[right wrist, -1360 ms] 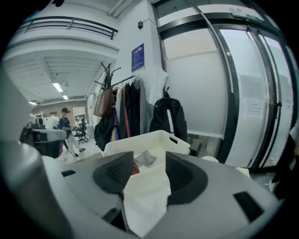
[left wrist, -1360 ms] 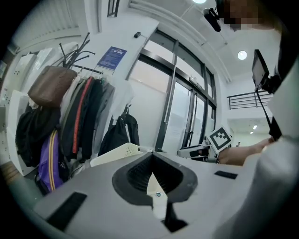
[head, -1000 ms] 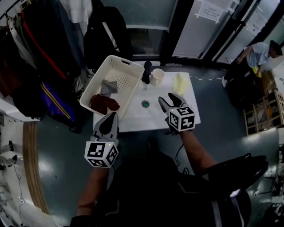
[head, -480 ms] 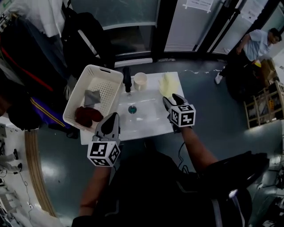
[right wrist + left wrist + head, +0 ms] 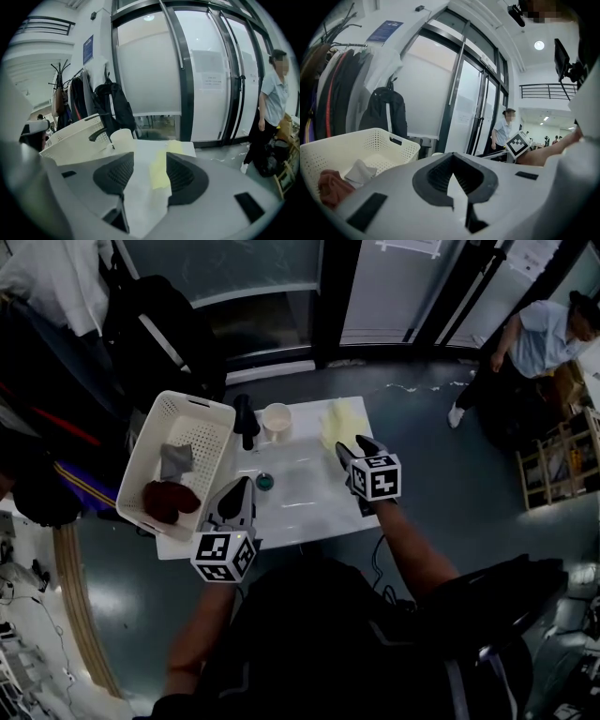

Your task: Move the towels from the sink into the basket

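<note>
While only the head view shows the drain (image 5: 264,482), right gripper (image 5: 150,165) gapes empty before yellow towel (image 5: 158,172); left gripper (image 5: 452,180) closed, empty.

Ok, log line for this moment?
left claw shut, empty | right claw open, aimed at yellow towel | basket: grey towel, red towel

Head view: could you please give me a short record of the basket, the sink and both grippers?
Basket: left of sink, holds grey towel and dark red towel
Sink: yellow towel on its far right corner
Left gripper: jaws together, empty, by sink's near left edge
Right gripper: jaws apart, empty, pointing at yellow towel
</note>
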Action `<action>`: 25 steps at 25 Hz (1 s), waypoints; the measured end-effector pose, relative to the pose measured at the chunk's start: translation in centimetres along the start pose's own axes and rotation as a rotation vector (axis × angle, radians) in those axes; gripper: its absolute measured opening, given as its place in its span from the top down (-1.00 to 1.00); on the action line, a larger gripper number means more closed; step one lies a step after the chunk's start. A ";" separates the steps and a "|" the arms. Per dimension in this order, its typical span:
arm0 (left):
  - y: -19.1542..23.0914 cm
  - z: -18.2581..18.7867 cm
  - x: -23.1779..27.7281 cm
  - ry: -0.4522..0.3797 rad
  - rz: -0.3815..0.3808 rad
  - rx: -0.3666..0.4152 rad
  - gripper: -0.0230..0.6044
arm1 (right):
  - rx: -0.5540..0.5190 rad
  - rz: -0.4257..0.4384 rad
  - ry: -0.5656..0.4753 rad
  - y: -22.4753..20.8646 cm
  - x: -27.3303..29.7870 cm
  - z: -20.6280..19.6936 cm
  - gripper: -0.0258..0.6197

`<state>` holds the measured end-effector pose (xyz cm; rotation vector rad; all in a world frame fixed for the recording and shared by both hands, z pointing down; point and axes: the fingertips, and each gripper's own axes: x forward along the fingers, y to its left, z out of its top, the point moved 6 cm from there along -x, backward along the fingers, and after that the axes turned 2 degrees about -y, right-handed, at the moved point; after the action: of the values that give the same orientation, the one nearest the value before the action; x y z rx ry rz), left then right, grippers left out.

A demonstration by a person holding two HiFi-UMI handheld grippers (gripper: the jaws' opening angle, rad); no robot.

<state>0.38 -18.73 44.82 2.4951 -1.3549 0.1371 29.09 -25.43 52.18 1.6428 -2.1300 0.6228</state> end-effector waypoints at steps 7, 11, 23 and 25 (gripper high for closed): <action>-1.2 -1.8 4.8 0.075 0.008 -0.035 0.91 | -0.014 -0.006 0.070 -3.7 4.6 -0.7 0.14; -1.2 -3.6 6.9 0.133 0.027 -0.078 0.91 | -0.043 -0.002 0.133 -5.4 7.6 -1.7 0.03; -0.2 -7.3 8.4 0.246 0.110 -0.113 0.92 | -0.119 0.012 0.228 -6.6 12.9 -3.3 0.02; -0.4 -7.2 8.3 0.246 0.111 -0.110 0.91 | -0.114 0.001 0.228 -6.7 13.0 -3.4 0.08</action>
<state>5.66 -22.99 53.45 2.2289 -1.3585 0.3700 32.45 -35.41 62.80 1.4371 -1.9651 0.6432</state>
